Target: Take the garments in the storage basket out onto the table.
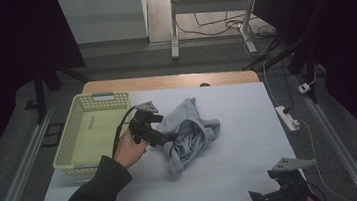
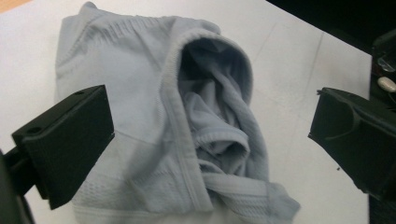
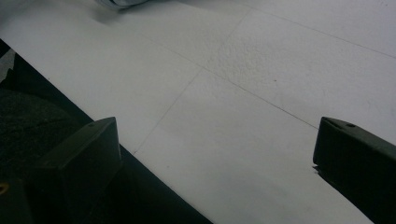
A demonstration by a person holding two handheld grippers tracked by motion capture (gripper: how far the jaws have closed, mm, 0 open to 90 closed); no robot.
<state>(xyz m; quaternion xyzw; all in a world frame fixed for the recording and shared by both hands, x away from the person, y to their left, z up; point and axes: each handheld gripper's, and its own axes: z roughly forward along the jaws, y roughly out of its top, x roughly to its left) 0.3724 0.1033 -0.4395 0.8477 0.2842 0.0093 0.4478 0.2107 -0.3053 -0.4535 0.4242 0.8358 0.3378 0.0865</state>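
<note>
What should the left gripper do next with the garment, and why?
Probably ease the left gripper down and close on the garment. Its jaws stand wide open with the crumpled cloth between them, not pinched, and the basket sits just beside it. The right gripper is open near the table's edge.

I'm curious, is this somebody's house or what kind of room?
Probably a lab or workshop, not a home: a white-covered table with a basket, a bare desk frame behind, and cables and a power strip on the floor.

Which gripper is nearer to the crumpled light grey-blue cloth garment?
Left. The left gripper is at the crumpled light grey-blue cloth garment, jaws open. The right gripper is apart, at the table's near right corner.
</note>
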